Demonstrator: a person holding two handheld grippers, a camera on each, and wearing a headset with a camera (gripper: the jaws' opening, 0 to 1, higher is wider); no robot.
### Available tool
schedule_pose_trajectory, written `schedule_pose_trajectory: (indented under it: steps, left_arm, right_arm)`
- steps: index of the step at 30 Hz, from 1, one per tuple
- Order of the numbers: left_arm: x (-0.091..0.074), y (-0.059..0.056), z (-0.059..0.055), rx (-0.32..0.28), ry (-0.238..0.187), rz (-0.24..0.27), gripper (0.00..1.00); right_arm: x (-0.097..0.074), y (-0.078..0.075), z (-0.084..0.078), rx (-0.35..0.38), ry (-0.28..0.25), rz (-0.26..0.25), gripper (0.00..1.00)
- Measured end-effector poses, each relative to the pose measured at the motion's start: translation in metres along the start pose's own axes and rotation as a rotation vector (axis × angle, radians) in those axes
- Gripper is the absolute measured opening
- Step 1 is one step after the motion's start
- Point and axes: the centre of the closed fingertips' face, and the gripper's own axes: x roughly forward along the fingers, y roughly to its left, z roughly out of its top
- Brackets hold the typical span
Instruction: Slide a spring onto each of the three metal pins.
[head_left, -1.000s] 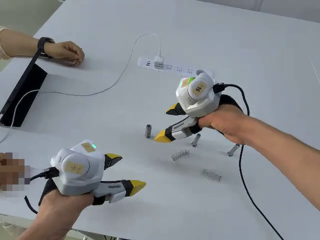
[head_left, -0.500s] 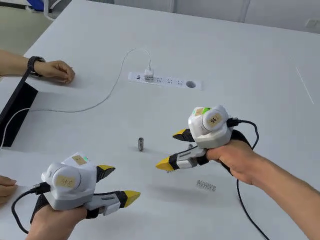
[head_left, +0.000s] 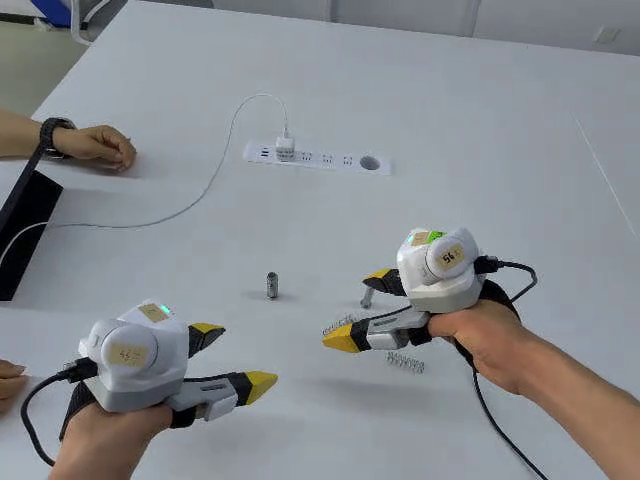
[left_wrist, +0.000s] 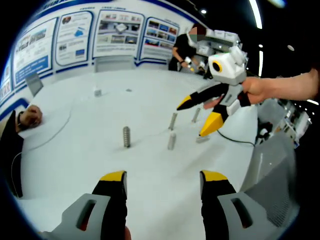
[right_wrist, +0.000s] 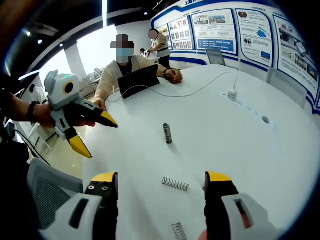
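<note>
A short metal pin wearing a spring (head_left: 272, 285) stands upright on the white table (head_left: 480, 130); it also shows as the sprung pin (left_wrist: 126, 136) and the sprung pin (right_wrist: 167, 133). My right gripper (head_left: 360, 308) hovers open to its right, nothing between its fingers. Under it a loose spring (head_left: 338, 323) lies flat, seen ahead of my right gripper (right_wrist: 160, 177) as the loose spring (right_wrist: 175, 184). A bare pin (head_left: 367, 297) peeks out by the upper finger. A second spring (head_left: 405, 362) lies nearer me. My left gripper (head_left: 235, 355) is open and empty at the near left.
A white power strip (head_left: 315, 158) with a plugged cable lies at the far middle. A person's hand with a watch (head_left: 95, 143) rests far left beside a black device (head_left: 25, 215). A seated person with a laptop (right_wrist: 137, 80) is across the table.
My right gripper has drawn back toward me and rightward, away from the sprung pin, and now hangs over the loose spring. The head camera shifted. My left gripper stays open, about where it was.
</note>
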Motion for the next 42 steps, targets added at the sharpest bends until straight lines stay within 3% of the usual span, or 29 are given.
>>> schedule_pose_trajectory:
  steps: [17, 29, 42]
  left_arm:
    - [0.006, 0.002, 0.009, 0.011, 0.003, 0.007, 0.63]
    - [0.016, -0.003, 0.013, 0.025, 0.013, -0.012, 0.64]
    - [0.027, -0.007, 0.018, 0.038, 0.025, -0.022, 0.66]
  right_arm:
    - [-0.044, -0.02, -0.027, 0.152, -0.094, -0.1, 0.79]
    - [-0.074, -0.031, -0.05, 0.18, -0.105, -0.152, 0.83]
    - [-0.085, -0.025, -0.07, 0.204, -0.101, -0.157, 0.86]
